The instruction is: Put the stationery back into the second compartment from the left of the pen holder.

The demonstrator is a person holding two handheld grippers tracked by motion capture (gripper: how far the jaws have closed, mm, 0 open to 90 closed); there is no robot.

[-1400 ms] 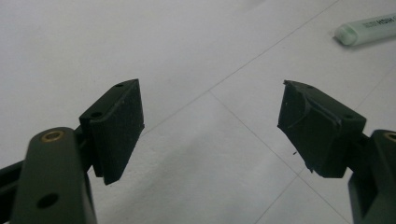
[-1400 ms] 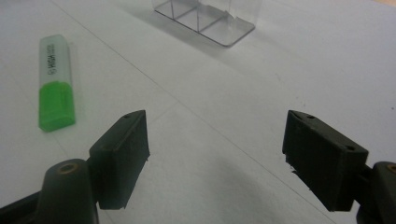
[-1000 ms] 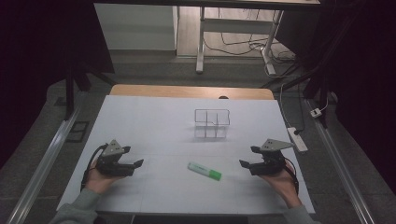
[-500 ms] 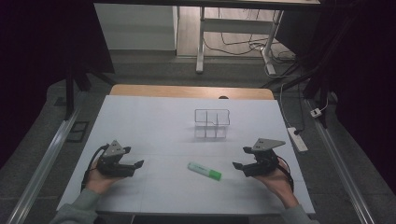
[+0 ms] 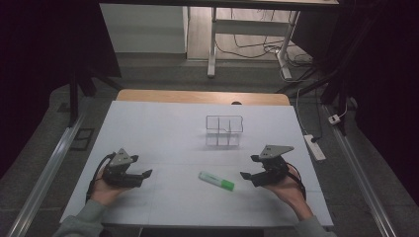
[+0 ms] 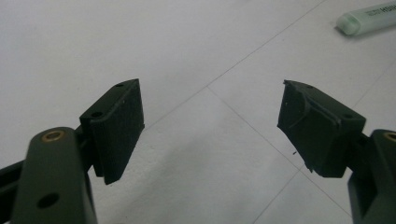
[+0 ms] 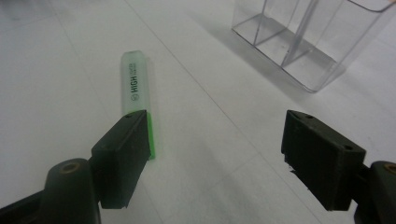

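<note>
**Both grippers wide open, marker lying free**

The right gripper [image 5: 249,176] has its jaws spread wide and grips nothing; bare white table [image 5: 163,128] shows between them in the right gripper view. It sits low over the surface, pointing toward the marker [image 5: 216,180], which lies flat just ahead of its jaws. In the right gripper view the marker [image 7: 135,93] runs away from the left-hand jaw, its near end hidden behind that jaw; whether they touch cannot be told.

The marker is a pale green highlighter with a brighter green end and the word "HIGH" printed in dark letters along its barrel.

The left gripper [image 5: 143,175] is likewise wide open and empty, resting low near the table, well apart from the marker, whose pale tip [image 6: 369,18] shows far ahead and to the right of its jaws.

A clear divided box [image 5: 225,131] stands beyond the right gripper, ahead and to the right of its jaws [image 7: 308,42].
</note>
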